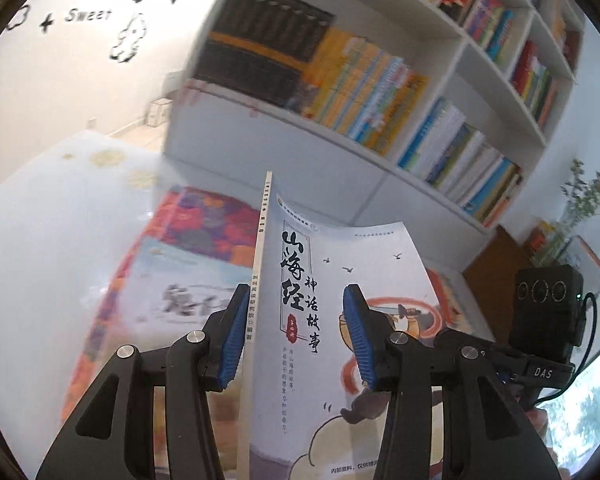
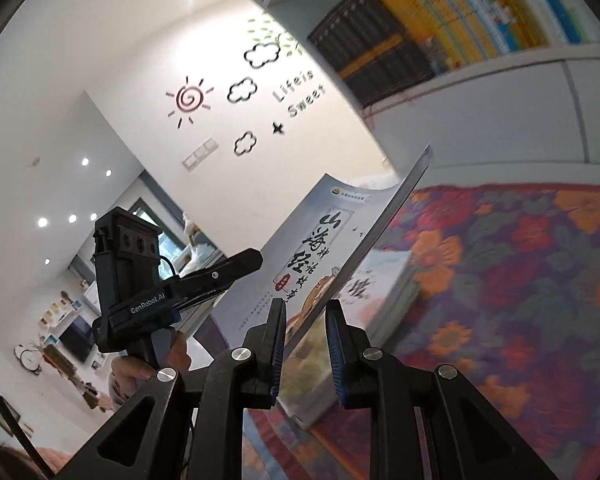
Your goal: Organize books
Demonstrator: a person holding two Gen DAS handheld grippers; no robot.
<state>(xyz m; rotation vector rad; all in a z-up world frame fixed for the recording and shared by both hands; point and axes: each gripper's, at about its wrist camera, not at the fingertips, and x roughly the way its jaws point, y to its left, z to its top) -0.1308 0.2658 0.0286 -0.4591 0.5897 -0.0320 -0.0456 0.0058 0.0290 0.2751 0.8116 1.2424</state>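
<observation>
Lying at the left on the flowered cloth [image 1: 204,216] is a flat picture book [image 1: 188,280]. Just to the right of it, the left gripper [image 1: 296,336] has the thin white book [image 1: 300,264] standing upright between its blue pads. One pad sits against the spine and the other lies over the front cover. I cannot tell whether they press on it. The book is off the cloth, in front of the white bookshelf [image 1: 464,52], and its cover bows to the right. Farther right, the right gripper [image 2: 304,344] is clenched on the same book's edge. The right wrist view shows the page edge running down between its pads. In that view a hand [image 2: 140,364] grasps the left gripper's handle. The shelf's compartments are packed with upright books.
</observation>
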